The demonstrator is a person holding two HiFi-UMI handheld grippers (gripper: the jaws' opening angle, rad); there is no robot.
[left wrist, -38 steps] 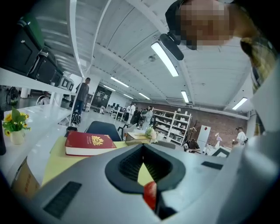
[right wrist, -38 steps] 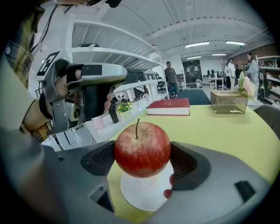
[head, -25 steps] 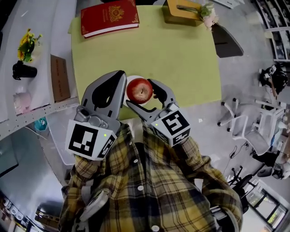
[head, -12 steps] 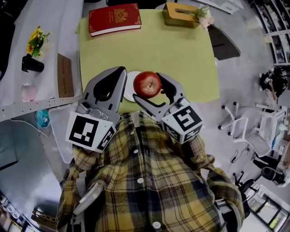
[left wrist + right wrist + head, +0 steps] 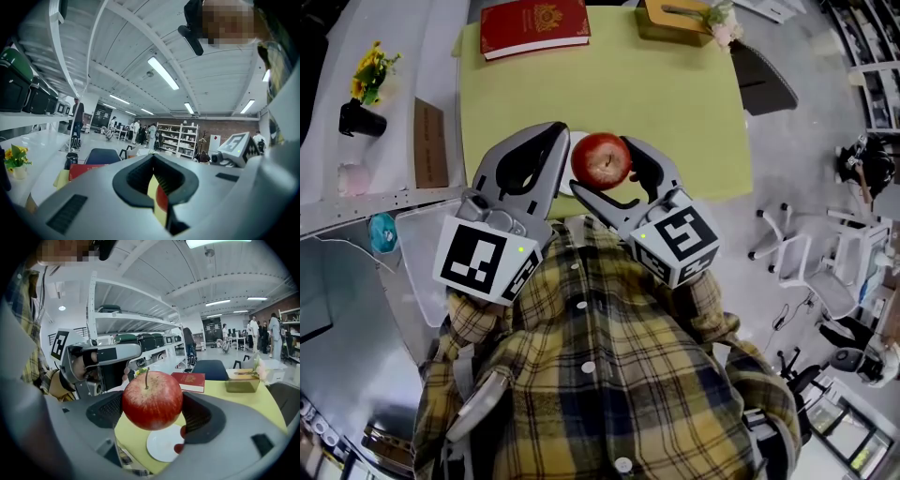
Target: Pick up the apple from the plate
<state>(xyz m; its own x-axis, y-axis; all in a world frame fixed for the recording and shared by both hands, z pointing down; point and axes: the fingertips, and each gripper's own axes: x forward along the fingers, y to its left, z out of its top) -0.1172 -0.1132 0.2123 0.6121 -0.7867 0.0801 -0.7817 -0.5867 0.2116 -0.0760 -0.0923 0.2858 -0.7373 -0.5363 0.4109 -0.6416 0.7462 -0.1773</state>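
Note:
A red apple [image 5: 601,157] [image 5: 152,399] hangs in the air with my right gripper [image 5: 616,175] [image 5: 152,412] shut on it, one dark pad on each side. Below it, near the front edge of the yellow-green table [image 5: 675,103], lies the small white plate [image 5: 165,444] with nothing on it; the head view shows only a sliver of the plate [image 5: 577,145] beside the apple. My left gripper [image 5: 551,141] [image 5: 154,187] is held just left of the apple, jaws together, holding nothing. Through their slit shows a strip of red apple [image 5: 162,202].
A red book [image 5: 534,26] [image 5: 188,380] and a wooden tissue box [image 5: 675,19] [image 5: 241,380] lie at the table's far edge. A dark chair [image 5: 764,80] stands behind the table. A white shelf with a flower vase [image 5: 364,94] runs along the left.
My right gripper has kept the apple and shifted it a little farther over the table, off the plate. The left gripper has stayed shut beside it.

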